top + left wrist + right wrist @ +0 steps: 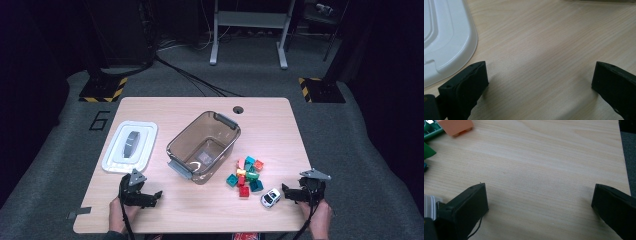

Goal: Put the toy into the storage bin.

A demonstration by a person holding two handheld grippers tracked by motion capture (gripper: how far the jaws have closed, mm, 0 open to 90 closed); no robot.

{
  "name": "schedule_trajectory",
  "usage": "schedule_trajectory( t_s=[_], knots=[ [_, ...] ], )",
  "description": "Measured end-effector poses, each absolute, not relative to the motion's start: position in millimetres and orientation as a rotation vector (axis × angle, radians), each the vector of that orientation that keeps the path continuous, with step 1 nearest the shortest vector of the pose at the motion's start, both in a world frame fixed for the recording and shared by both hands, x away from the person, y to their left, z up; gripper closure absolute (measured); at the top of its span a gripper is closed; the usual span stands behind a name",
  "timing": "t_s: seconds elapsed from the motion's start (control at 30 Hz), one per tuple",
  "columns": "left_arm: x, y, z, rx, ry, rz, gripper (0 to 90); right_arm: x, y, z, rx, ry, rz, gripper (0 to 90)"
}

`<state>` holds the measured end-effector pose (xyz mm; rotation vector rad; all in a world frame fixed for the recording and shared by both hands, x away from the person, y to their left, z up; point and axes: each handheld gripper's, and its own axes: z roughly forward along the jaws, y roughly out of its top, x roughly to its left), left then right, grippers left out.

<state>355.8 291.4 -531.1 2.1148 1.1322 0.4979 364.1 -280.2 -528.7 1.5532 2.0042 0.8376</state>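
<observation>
My left gripper [141, 193] rests near the table's front left, held by a hand, just in front of the white lid [130, 146]. In the left gripper view it [540, 80] is open over bare wood, with the lid's [446, 37] corner at the left. My right gripper [301, 190] sits at the front right beside a small white toy car [270, 197]. It [540, 200] is open too, nothing between its jaws. A pile of coloured bricks [246, 172] lies beyond the car; an orange brick [455, 126] and a green brick [429, 132] show at top left.
A translucent brown bin [205, 147] with grey handles stands in the table's middle, with nothing in it. The table's right edge [621, 157] runs close to my right gripper. A round cable hole [238, 109] sits at the back edge.
</observation>
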Motion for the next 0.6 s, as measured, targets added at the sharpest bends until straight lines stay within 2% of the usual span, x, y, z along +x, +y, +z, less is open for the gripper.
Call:
schedule_trajectory(
  t_s=[0.33,0.6],
  knots=[
    [356,291,-531,2.116,1.136,0.494,0.4,363,-288,-523,1.599,2.053,0.840,0.0],
    [356,291,-531,2.121,1.134,0.496,0.5,355,-282,-497,1.567,2.086,1.002,0.0]
  ],
)
